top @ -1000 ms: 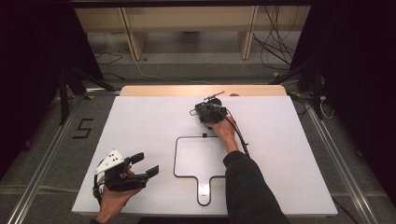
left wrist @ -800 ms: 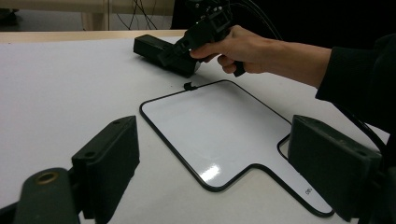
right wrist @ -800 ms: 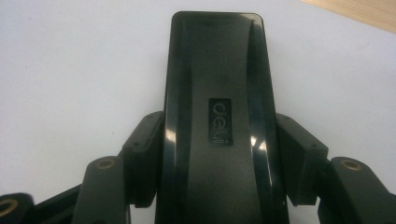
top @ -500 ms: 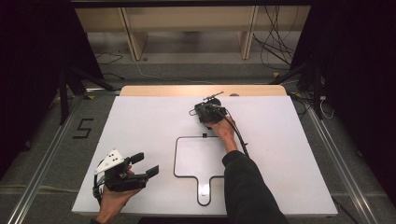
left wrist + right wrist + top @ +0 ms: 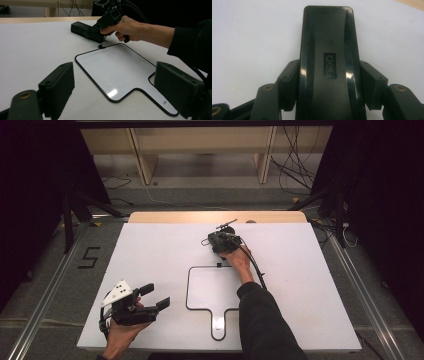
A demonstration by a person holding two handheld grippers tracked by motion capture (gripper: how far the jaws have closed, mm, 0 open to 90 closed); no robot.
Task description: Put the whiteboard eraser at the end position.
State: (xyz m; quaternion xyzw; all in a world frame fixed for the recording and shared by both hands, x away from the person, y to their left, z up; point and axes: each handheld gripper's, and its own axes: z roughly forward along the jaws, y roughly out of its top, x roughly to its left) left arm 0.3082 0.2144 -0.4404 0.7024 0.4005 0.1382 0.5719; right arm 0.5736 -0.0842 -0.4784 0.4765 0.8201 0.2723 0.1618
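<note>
Right gripper (image 5: 325, 100) is clamped on the black eraser (image 5: 327, 50); lift it level, then carry it over the whiteboard (image 5: 207, 287).

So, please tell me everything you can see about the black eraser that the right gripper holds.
The black eraser is a long, glossy block, plastic by its look, with rounded corners, two raised lengthwise ridges and a small label plate in the middle of its top. It lies flat on the white table, just beyond the far edge of the small whiteboard. The right gripper is shut on it, one pad pressing each long side.
</note>
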